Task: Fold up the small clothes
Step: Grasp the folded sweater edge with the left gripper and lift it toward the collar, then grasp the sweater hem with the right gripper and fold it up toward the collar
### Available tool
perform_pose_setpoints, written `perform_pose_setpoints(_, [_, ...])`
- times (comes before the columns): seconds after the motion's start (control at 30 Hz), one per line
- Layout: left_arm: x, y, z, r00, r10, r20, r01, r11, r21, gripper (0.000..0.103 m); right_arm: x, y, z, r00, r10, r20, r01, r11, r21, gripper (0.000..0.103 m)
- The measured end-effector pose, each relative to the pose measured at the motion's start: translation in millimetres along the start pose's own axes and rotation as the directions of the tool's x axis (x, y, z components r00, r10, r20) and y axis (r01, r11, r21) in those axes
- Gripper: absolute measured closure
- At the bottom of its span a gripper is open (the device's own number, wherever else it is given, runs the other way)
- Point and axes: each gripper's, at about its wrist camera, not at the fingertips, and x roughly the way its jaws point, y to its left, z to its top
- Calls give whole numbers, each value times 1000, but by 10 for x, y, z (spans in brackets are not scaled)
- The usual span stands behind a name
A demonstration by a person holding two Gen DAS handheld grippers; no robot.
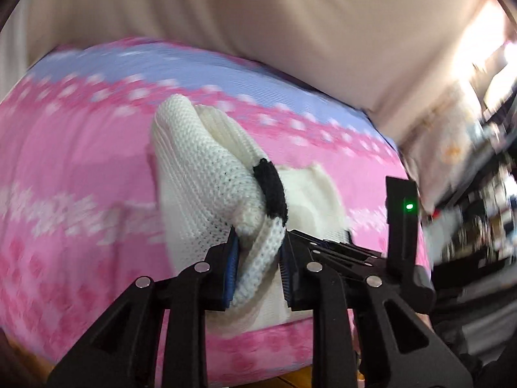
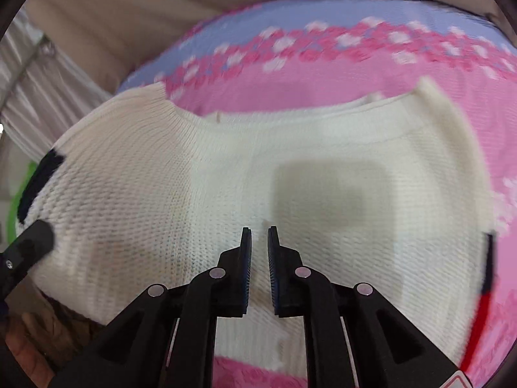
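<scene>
Both wrist cams close, share sweater [image 1: 206, 174] w/ blanket [image 1: 64, 161]

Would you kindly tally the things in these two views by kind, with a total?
Knitted garments: 1, the white sweater with a black cuff
Grippers: 2, the left gripper clamped on the sweater, the right gripper above it
Patterned covers: 1, the pink and lilac blanket
Total: 4

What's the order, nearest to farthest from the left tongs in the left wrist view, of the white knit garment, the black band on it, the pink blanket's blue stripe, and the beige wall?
1. White knit garment: clamped in the left tongs.
2. Black band: just above the tips, slightly right.
3. Blue stripe: across the pink blanket's far edge.
4. Beige wall: behind, at the top.
</scene>
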Motion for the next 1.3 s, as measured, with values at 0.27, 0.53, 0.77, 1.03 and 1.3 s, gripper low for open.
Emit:
perform_pose_setpoints(0.27, [1128, -617, -506, 963, 89, -256, -17, 963, 270, 73, -912, -1032, -388, 976, -201, 88, 186, 971, 151, 80])
perform_pose_setpoints(0.53, [59, -50, -402, 991, 130, 25, -133, 982, 132, 21, -1025, -833, -315, 990, -56, 127, 36, 988, 151, 39])
perform_pose_setpoints(0.77, [129, 328, -670, 978, 195, -74, -192, 980, 48, 21, -436, -557, 13, 1000, -25, 15, 22, 990, 141, 34])
perform_pose_setpoints(1.03, [241, 147, -813, 968, 205, -143, -177, 967, 184, 20, 12, -648, 192, 993, 34, -112, -9, 976, 216, 34])
perform_pose_setpoints(1.3, [288, 168, -843, 957, 242, -159, -210, 958, 194, 20, 175, -430, 184, 987, 51, -153, -22, 983, 185, 32])
